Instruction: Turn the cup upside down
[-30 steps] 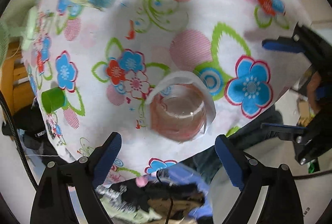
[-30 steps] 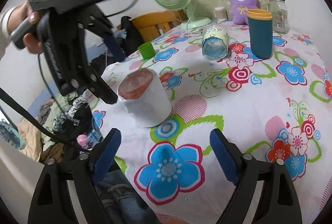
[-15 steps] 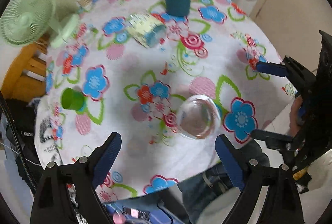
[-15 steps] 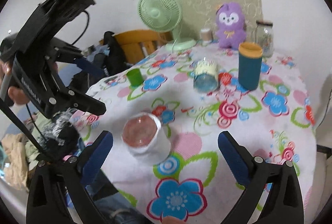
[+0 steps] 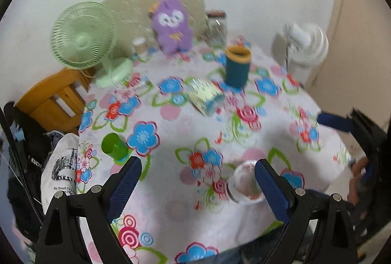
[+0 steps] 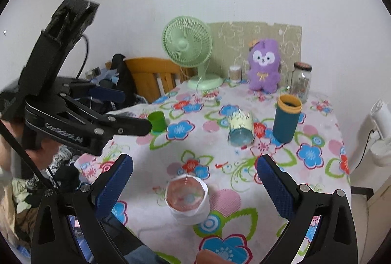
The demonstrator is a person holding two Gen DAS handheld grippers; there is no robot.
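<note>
Both grippers drawn back higher, left gripper (image 5: 196, 174) and right gripper (image 6: 194, 172) spread empty, cup (image 6: 187, 199) unlabelled

Even indoor light, motion blur, fisheye distortion

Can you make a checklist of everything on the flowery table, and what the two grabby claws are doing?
Surface: flowered tablecloth covers the table.
Job's things: clear cup stands near the front edge, apparently bottom up.
Clutter: green cup, teal tumbler, jar lying on its side, purple plush, green fan, glass jar.
Grippers: left gripper and right gripper, jaws open, empty.
Cables: black cord.
Surroundings: wooden chair, white fan.
</note>
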